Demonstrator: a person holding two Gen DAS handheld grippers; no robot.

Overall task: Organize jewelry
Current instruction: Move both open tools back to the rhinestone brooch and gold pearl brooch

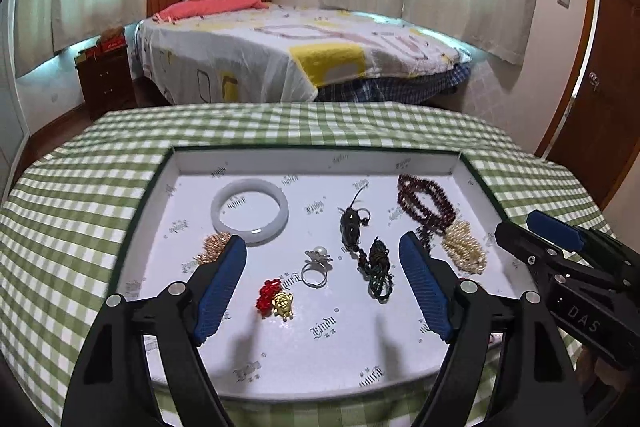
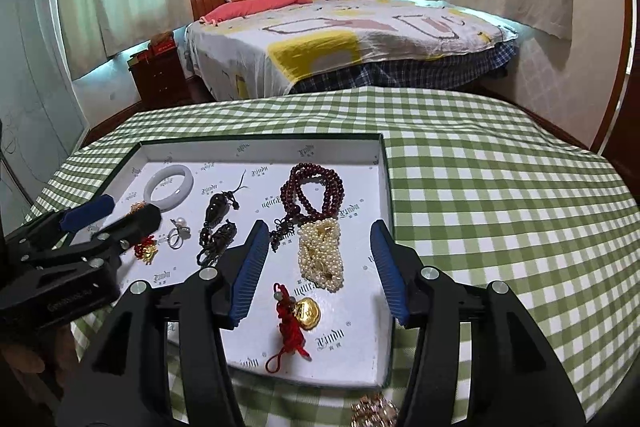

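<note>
My right hand-held gripper (image 2: 318, 267), jaws apart and empty, hovers nearest the red-tasselled gold charm (image 2: 298, 323), lengthwise toward me.

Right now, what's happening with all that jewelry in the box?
A person is sorting jewelry into a shallow white box on a checked tablecloth, with a handheld gripper in each hand. Both the left gripper and the right gripper hang open over the box, holding nothing. A white bangle, a pearl ring, dark red beads and a pearl bundle already lie inside.
</note>
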